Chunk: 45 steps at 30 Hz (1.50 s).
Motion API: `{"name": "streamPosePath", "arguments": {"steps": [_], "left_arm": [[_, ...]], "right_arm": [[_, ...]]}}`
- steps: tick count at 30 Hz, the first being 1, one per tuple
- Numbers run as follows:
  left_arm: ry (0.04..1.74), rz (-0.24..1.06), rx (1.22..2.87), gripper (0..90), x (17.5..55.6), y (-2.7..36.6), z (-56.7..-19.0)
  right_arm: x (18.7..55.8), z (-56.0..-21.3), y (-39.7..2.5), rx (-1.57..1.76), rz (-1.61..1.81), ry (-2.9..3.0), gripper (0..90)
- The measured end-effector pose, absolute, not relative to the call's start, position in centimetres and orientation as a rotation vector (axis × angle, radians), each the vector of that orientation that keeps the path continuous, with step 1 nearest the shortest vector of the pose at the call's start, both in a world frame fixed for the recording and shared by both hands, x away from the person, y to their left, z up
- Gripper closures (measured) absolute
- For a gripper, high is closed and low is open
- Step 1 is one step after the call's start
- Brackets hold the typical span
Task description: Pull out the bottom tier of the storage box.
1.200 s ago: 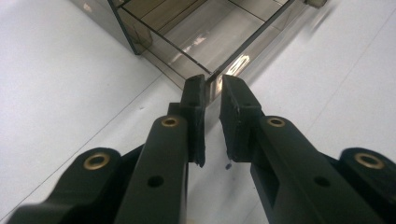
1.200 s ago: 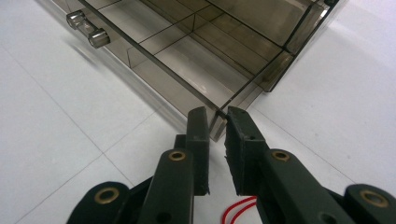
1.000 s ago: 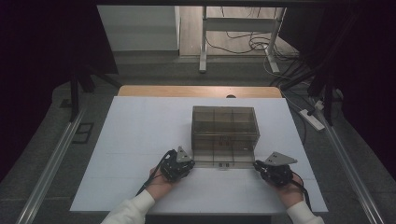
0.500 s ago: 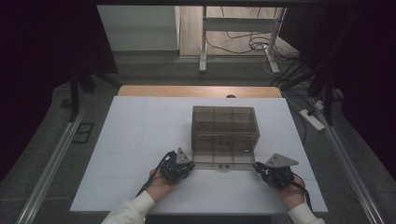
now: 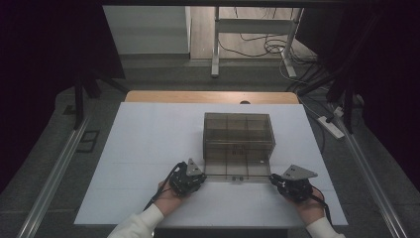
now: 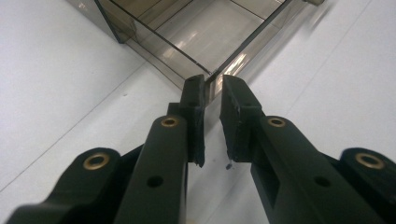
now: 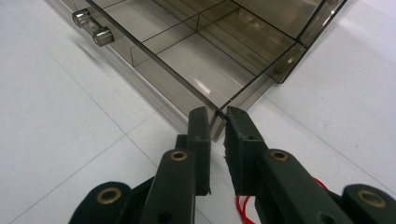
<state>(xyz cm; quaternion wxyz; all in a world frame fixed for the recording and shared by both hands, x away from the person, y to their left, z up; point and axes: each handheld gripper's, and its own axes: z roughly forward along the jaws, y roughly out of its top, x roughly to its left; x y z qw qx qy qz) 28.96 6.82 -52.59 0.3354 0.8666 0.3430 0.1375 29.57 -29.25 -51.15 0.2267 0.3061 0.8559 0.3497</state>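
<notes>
White table (image 5: 148, 148), smoked clear drawer box (image 5: 237, 130) on it, drawer (image 5: 236, 170) pulled out

Drawer (image 5: 236, 170) pulled slightly farther out by both tongs.

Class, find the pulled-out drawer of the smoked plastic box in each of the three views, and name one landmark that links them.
High view: drawer below centre, between both grippers.
Left gripper view: one front corner at the fingers, upper centre.
Right gripper view: the other front corner at the fingers, centre.
Shared landmark: the drawer's clear front wall.
</notes>
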Motion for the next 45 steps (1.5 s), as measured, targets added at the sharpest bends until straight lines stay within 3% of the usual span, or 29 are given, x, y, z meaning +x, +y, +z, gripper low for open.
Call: {"name": "streamPosePath", "arguments": {"steps": [45], "left_arm": [[0.868, 0.352, 2.300, 77.1, 28.28, 6.48, -53.01]], "right_arm": [[28.97, -51.36, -29.62, 0.852, 0.967, 2.386, 79.0]]}}
